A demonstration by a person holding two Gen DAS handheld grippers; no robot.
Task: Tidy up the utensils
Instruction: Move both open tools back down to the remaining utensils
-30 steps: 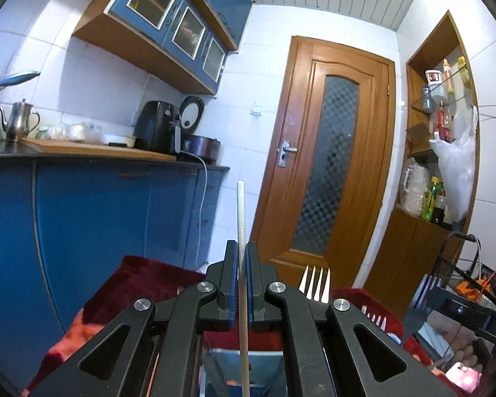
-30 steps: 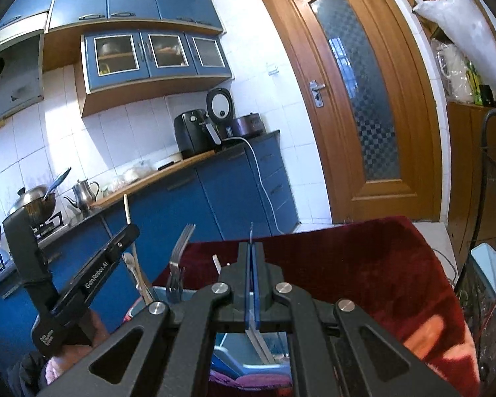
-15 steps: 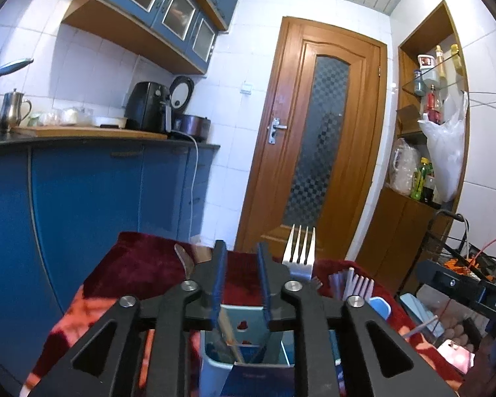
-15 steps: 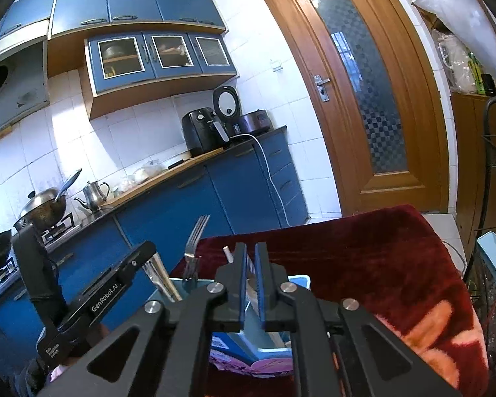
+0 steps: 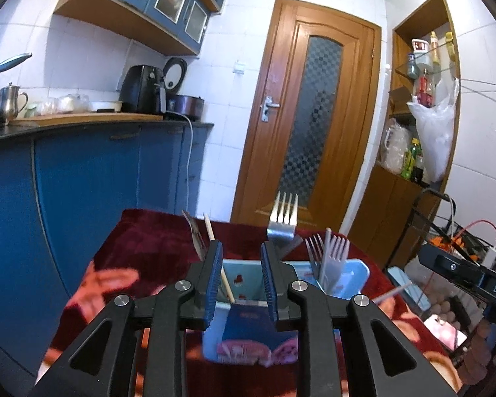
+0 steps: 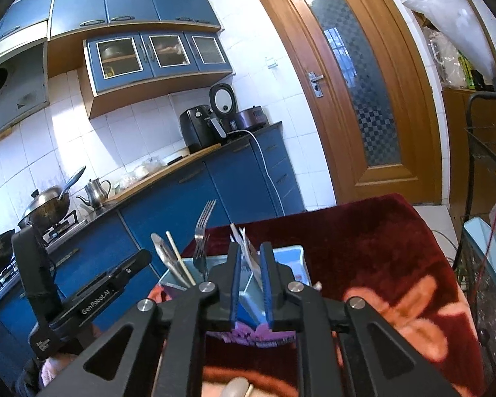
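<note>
Both tongs have just been opening over the blue holder [image 5: 357, 273], which sits low in the centre of each frame on the red cloth [image 5: 155, 231] covering the desk.

The left tongs [image 5: 241, 276] stand parted with nothing pressed between the pads. A chopstick [image 5: 216, 254] leans in the holder's left compartment, just behind the left pad, beside a metal blade [image 5: 191, 231]; it rests against the holder wall, so it likely stands by its own weight.

The right tongs [image 6: 249, 286] show a narrower gap. White plastic pieces [image 6: 244, 248] rise just above it, standing in the holder's right side; the pads do not appear to pinch them.

A steel fork [image 5: 282, 221] stands tines-up in the middle, and grey and white forks [image 5: 330, 254] cluster to the right. Handles sit down in the holder, so each kind keeps to its own compartment, which looks like the sorting intended.
</note>
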